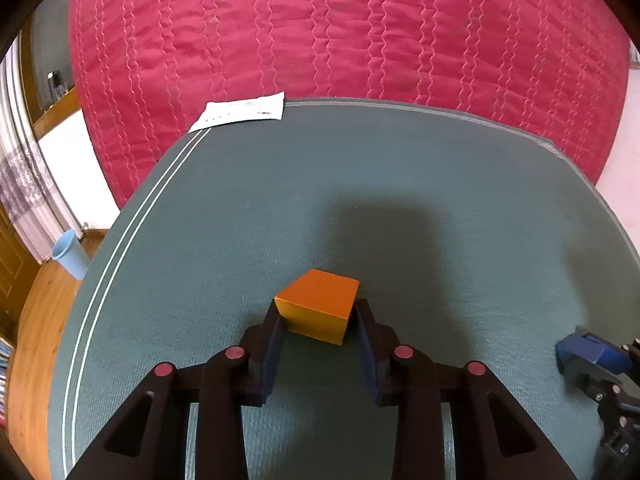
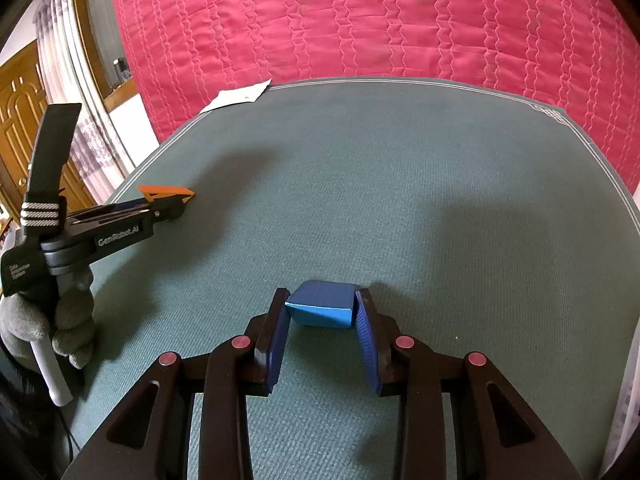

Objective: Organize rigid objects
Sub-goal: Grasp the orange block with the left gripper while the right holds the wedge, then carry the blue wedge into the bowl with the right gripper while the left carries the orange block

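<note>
Left wrist view: left gripper [image 1: 318, 316] has its jaws clamped on the 2 side faces of an orange block [image 1: 320, 304] over the green table [image 1: 360, 184]; a white paper slip [image 1: 244, 114] lies at the table's far left edge against the red quilted bed [image 1: 340, 28], a light blue cup [image 1: 70, 254] stands on the wooden floor at left, and the right gripper with a blue block [image 1: 588, 354] shows at the right edge, well apart. Right wrist view: right gripper [image 2: 321, 310] has its jaws clamped on the blue block [image 2: 322, 306] above the same table [image 2: 400, 184], nothing lying ahead of it; at far left a gloved hand [image 2: 60, 320] grips the left gripper [image 2: 168, 202], the orange block [image 2: 166, 192] showing at its tip.
</note>
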The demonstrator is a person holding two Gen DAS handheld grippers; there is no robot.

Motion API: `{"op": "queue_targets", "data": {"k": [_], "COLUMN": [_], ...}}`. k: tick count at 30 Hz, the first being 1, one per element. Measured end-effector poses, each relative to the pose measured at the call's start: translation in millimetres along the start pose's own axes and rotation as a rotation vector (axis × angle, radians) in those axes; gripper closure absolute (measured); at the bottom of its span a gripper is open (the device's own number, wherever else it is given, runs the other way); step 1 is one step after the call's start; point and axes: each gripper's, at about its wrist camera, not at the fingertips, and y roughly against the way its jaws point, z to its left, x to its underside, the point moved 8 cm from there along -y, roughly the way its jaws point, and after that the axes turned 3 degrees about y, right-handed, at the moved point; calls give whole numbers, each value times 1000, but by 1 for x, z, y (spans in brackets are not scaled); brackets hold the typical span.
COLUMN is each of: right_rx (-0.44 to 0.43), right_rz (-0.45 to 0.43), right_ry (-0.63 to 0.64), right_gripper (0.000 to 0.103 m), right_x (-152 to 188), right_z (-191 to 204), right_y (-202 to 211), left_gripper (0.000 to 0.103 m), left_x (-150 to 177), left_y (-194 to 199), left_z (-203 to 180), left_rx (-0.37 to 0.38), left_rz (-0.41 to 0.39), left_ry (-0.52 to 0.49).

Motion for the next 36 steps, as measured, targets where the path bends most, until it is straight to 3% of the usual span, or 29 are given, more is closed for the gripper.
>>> {"op": "queue_targets", "data": {"k": [10, 20, 28, 36], "right_rx": [-9, -44, -19, 65], "right_rz": [-23, -77, -101, -170], "right_ry": [-11, -13, -75, -157], "right_gripper": [71, 71, 71, 71], "right_x": [-2, 6, 29, 38], "right_z": [2, 1, -27, -77], "right_y": [5, 48, 85, 132], "left_gripper": [67, 67, 67, 67], "left_x": [3, 6, 19, 26], "left_y": [13, 42, 59, 69], "left_z": [-7, -25, -56, -88], "left_rx": [-32, -7, 42, 94], "left_rz": [-47, -98, -104, -94], "left_ry": [-11, -26, -59, -89]}}
